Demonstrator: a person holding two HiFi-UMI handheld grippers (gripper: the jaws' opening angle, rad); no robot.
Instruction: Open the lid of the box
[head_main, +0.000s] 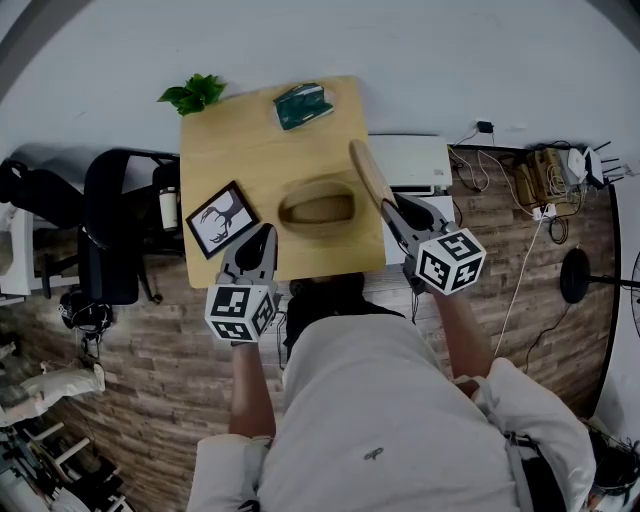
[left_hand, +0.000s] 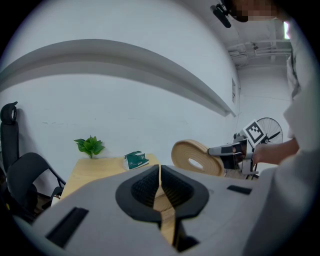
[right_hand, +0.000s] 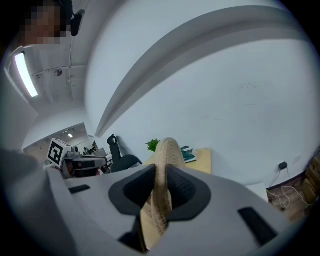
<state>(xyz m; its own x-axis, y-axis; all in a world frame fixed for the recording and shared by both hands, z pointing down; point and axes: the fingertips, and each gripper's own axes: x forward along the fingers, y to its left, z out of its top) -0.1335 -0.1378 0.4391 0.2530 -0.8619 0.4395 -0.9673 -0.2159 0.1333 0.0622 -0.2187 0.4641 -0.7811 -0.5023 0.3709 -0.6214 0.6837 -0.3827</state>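
Wooden table (head_main: 250, 140) against a white wall. An oval wooden box (head_main: 318, 184) sits open on the near half of the table, roughly central, with its hollow facing up. The lid (head_main: 368, 168) is off the box. It is raised above the box's right end and tilted on edge, so the head view shows it as a narrow strip slanting away from the person. The right gripper (head_main: 392, 208) is clenched on the lid: in its own view the two dark pads press either side of the lid's rim, and the lid stands upright between them and rises past the fingertips. The left gripper (head_main: 258, 240) hangs over the near left part of the table, to the left of the box and apart from it. Its jaws are drawn together with only a thin slit between them and nothing in it, and the table's wood shows through the gap. From the left gripper view the lid shows its hollow underside as an oval ring off to the right. A framed picture (head_main: 222, 218) of a deer lies flat just beside the left gripper's tips. I cannot tell whether they touch. A small green plant (head_main: 195, 93) is at the far left corner and a green packet (head_main: 302, 105) near the far edge, both well apart from the box. A black chair (head_main: 112, 225) stands left of the table and a white cabinet (head_main: 412, 160) on its right.
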